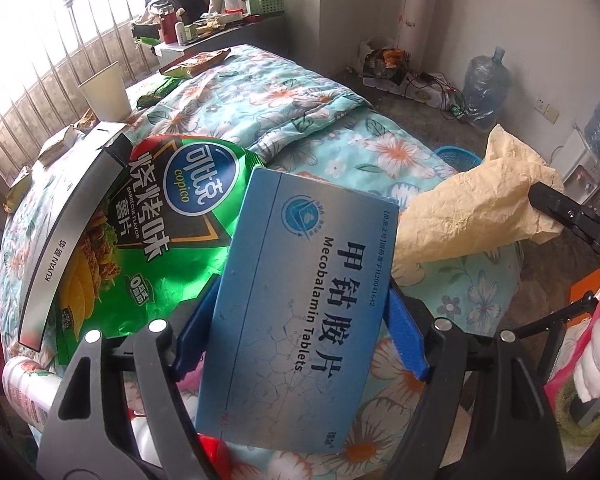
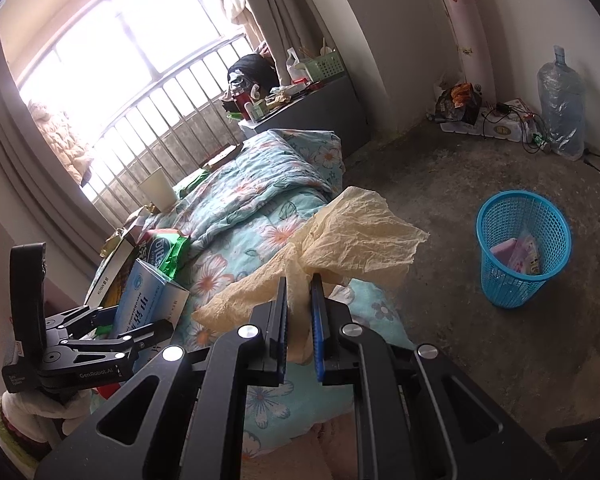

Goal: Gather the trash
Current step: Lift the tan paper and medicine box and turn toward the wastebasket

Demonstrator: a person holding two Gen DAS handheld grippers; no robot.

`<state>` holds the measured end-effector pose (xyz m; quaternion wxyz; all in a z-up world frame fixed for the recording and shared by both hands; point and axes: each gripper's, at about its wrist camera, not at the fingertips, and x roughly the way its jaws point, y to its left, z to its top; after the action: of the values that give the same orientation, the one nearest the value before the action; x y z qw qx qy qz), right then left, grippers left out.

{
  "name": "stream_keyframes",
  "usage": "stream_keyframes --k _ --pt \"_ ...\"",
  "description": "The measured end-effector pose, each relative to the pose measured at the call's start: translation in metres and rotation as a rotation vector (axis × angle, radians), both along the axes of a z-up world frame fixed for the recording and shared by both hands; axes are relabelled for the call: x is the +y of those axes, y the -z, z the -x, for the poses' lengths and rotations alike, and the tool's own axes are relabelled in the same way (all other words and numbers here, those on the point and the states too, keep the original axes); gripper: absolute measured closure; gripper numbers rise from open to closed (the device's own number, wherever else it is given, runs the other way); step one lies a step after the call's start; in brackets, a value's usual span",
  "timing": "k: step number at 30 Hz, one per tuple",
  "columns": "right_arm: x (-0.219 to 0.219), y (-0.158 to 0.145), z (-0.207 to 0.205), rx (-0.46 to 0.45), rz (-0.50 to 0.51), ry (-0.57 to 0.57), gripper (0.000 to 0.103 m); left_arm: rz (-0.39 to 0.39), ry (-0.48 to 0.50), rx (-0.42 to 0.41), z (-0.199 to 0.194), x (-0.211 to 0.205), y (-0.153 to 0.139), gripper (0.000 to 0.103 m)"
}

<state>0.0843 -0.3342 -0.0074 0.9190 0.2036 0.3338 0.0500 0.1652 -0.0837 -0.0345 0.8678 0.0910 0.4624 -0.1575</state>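
Observation:
A blue medicine box marked "Mecobalamin Tablets" sits tilted between the blue pads of my left gripper, which press on its two long sides. The right wrist view shows the same box standing up out of the left gripper above the bed. My right gripper is shut on a crumpled pale yellow paper napkin, which fans out past the fingertips. In the left wrist view that napkin hangs at the right from the right gripper.
A green chip bag, a dark box with a silver edge, a paper cup and wrappers lie on the floral quilt. A blue mesh basket with some trash stands on the concrete floor, right of the bed.

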Motion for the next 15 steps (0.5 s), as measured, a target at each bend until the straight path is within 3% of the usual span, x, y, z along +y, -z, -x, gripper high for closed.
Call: stream_keyframes --k 15 --pt "-0.006 -0.027 0.015 -0.046 0.056 0.076 0.093 0.015 0.024 -0.138 0.026 -0.003 -0.039 0.031"
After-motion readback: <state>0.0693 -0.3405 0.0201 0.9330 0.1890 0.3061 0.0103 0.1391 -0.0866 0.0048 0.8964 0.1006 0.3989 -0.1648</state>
